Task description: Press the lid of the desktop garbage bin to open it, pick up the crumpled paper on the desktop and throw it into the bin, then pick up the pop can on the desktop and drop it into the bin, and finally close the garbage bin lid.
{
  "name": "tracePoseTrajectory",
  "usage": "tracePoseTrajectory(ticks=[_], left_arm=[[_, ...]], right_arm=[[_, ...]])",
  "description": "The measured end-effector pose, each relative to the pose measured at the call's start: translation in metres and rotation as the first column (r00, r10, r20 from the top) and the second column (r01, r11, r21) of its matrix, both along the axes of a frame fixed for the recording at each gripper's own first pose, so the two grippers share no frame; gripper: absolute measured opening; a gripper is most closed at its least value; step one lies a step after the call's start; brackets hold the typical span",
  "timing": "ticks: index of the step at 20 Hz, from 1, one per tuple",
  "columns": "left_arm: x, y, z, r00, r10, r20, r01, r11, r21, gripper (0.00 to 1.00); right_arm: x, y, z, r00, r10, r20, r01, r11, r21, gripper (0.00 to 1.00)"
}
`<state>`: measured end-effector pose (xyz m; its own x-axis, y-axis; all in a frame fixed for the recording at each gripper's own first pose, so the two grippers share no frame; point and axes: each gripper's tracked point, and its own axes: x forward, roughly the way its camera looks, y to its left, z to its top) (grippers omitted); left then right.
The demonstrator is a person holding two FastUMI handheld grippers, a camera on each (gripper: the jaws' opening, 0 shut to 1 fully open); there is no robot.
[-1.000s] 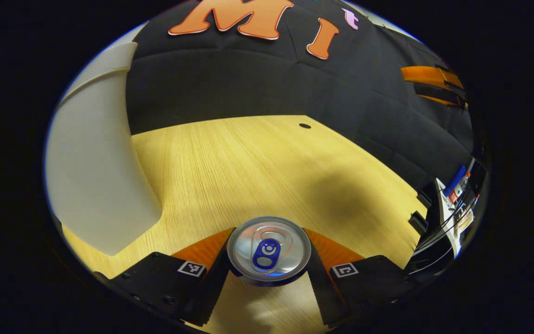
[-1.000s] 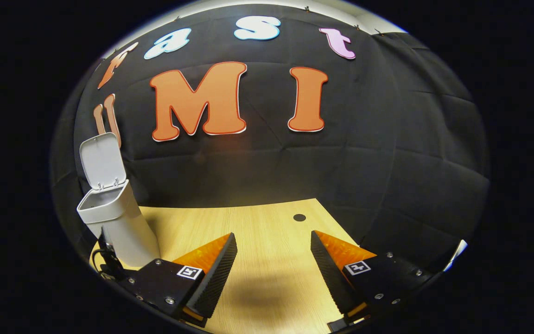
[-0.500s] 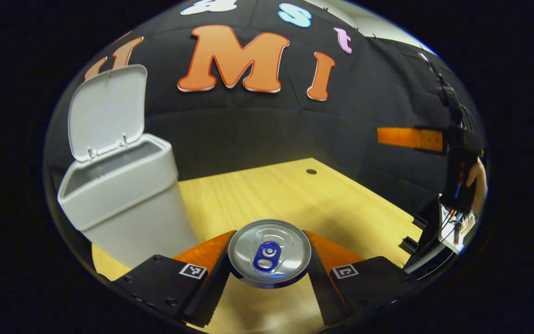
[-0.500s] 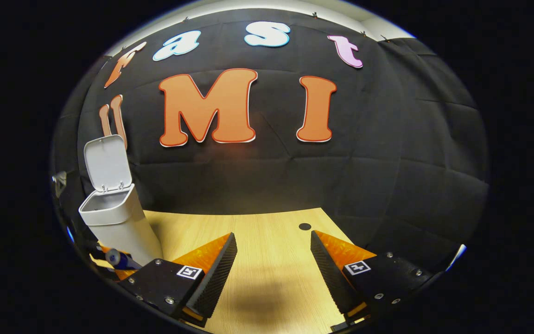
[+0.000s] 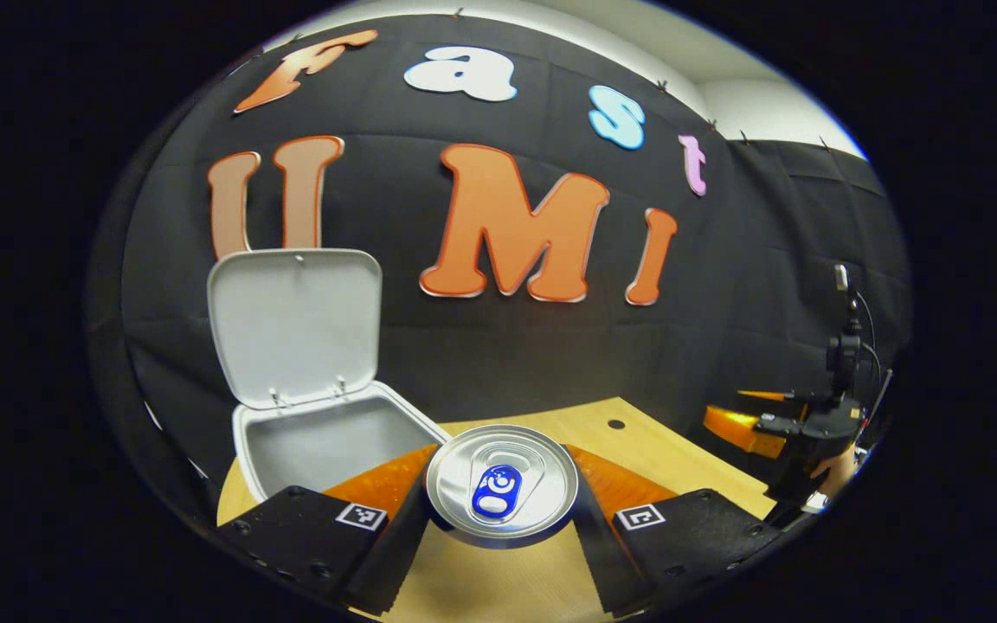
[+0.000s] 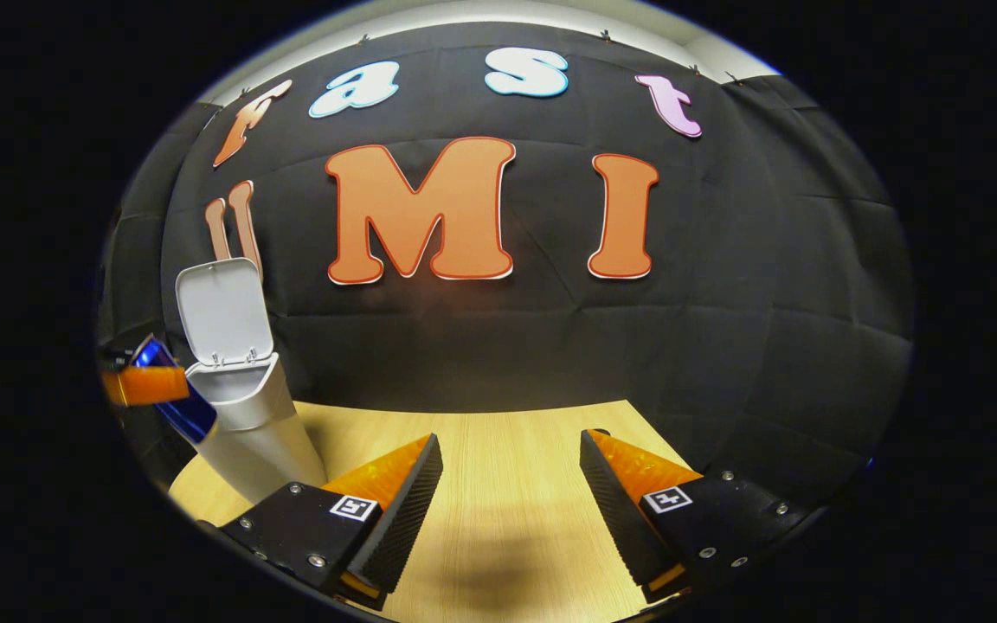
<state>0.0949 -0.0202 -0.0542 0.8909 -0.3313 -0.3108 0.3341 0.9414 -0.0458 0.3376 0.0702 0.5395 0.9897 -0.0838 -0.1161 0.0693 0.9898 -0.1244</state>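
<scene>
A pop can (image 5: 501, 484) with a silver top and blue tab sits between both fingers of my left gripper (image 5: 501, 510), which is shut on it. Just ahead and to the left stands the white garbage bin (image 5: 325, 446), its lid (image 5: 295, 324) raised upright and its mouth wide. In the right gripper view the same bin (image 6: 252, 424) stands at the far left with its lid (image 6: 223, 310) up, and the blue can (image 6: 171, 398) hangs beside its rim, held in the left gripper (image 6: 144, 385). My right gripper (image 6: 507, 484) is open over the wooden desk (image 6: 507, 536) with nothing between its fingers.
The wooden desk (image 5: 663, 454) runs back to the black cloth wall and has a small dark hole (image 5: 615, 424) near its far edge. At the right in the left gripper view, the right gripper (image 5: 775, 424) hangs with a hand under it.
My left gripper has risen with the can and tilted up, so the bin's mouth now lies just ahead and below. The right gripper has barely shifted.
</scene>
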Motion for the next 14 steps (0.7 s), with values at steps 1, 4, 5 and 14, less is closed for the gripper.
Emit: tracePoseTrajectory(ticks=[1,4,5,14], left_arm=[[0.008,0.015,0.009,1.000,0.029,0.008,-0.029,1.000,-0.010,0.81],[0.035,0.061,0.029,0.993,0.108,0.040,-0.108,0.994,-0.016,0.81],[0.046,0.073,0.030,0.991,0.126,0.041,-0.126,0.992,-0.010,0.81],[0.097,0.137,-0.020,0.969,0.240,-0.060,-0.239,0.971,0.024,0.81]], right_arm=[[0.001,0.002,0.002,1.000,0.002,0.004,-0.002,1.000,-0.003,0.96],[0.003,0.006,0.005,1.000,0.006,0.009,-0.006,1.000,-0.008,1.00],[0.003,0.008,0.005,1.000,0.005,0.008,-0.005,1.000,-0.010,0.95],[0.004,0.005,0.002,1.000,-0.024,0.000,0.024,1.000,-0.011,1.00]])
